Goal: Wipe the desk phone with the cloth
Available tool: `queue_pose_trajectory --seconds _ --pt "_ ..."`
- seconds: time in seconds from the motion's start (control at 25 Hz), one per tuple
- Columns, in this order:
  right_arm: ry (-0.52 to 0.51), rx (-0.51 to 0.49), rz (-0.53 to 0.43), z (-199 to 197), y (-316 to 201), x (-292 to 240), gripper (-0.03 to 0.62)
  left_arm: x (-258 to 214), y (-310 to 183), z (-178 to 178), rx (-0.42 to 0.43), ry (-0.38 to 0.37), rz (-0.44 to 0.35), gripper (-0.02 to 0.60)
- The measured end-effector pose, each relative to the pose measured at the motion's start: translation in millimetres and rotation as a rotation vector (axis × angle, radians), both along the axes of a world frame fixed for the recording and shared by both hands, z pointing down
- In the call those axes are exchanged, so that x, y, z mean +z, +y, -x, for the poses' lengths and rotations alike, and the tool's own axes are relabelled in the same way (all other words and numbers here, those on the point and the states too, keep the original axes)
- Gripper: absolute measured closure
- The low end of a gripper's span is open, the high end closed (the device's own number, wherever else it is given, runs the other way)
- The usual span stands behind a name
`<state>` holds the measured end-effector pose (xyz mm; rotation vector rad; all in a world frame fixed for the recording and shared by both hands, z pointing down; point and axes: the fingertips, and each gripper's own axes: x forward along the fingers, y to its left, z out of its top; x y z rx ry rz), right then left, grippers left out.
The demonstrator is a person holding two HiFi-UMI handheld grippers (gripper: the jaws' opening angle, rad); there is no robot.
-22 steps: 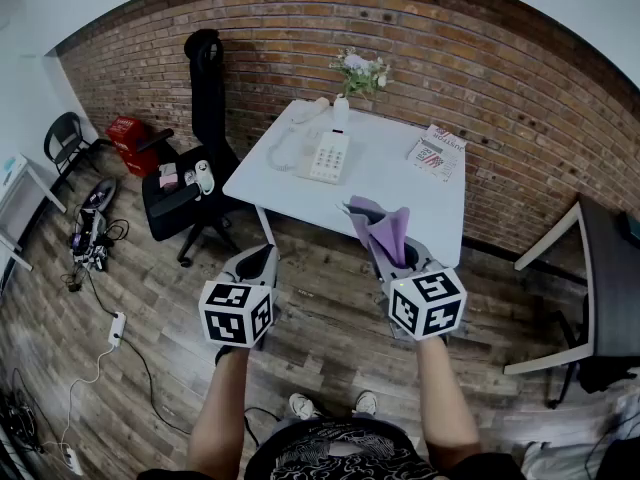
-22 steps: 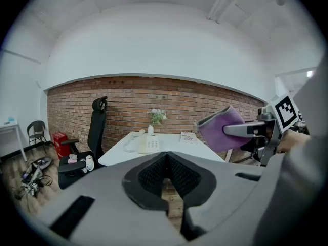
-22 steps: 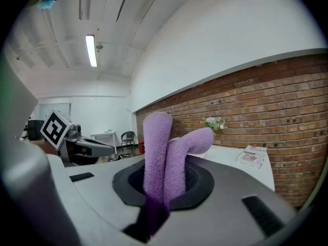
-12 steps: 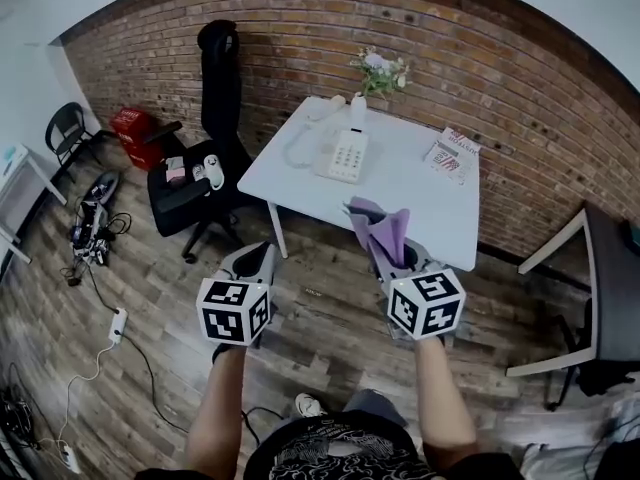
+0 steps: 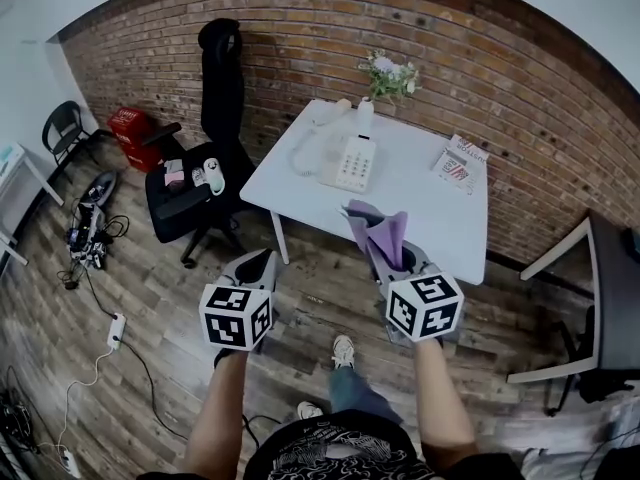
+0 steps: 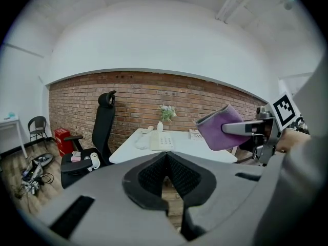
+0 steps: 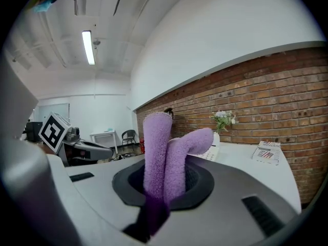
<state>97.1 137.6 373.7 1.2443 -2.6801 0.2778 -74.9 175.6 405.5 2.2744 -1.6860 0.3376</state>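
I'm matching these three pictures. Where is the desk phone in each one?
Head view: desk phone, upper centre, on the white table.
Left gripper view: phone at centre.
Right gripper view: phone mostly hidden behind the purple cloth.
Shared landmark: the flowers behind it.

The cloth (image 5: 381,234) is purple, the desk phone (image 5: 352,162) off-white on a white tabletop (image 5: 432,204), the wall (image 5: 300,38) red-brown brick, the office chair (image 5: 222,80) black, the floor (image 5: 150,288) grey-brown wood planks, and the left gripper (image 5: 258,262) and right gripper (image 5: 398,258) grey with black-and-white square-patterned cubes (image 5: 237,316).
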Motion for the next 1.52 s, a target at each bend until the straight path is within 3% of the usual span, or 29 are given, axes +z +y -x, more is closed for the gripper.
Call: queue_pose_trajectory --seconds 0.52,0.96,1.52 --pt "-0.022 -0.018 0.029 3 -128 25 0.549 15 -134 -2 -0.002 -0.026 0.025 0.575" --pt "0.0 -0.018 0.055 -23 -231 27 0.549 19 -240 -38 0.024 -0.01 0.053 0.575" --pt "-0.027 0.048 0.124 -64 -325 60 0.549 41 -304 -54 -0.006 -0.043 0.104 0.575"
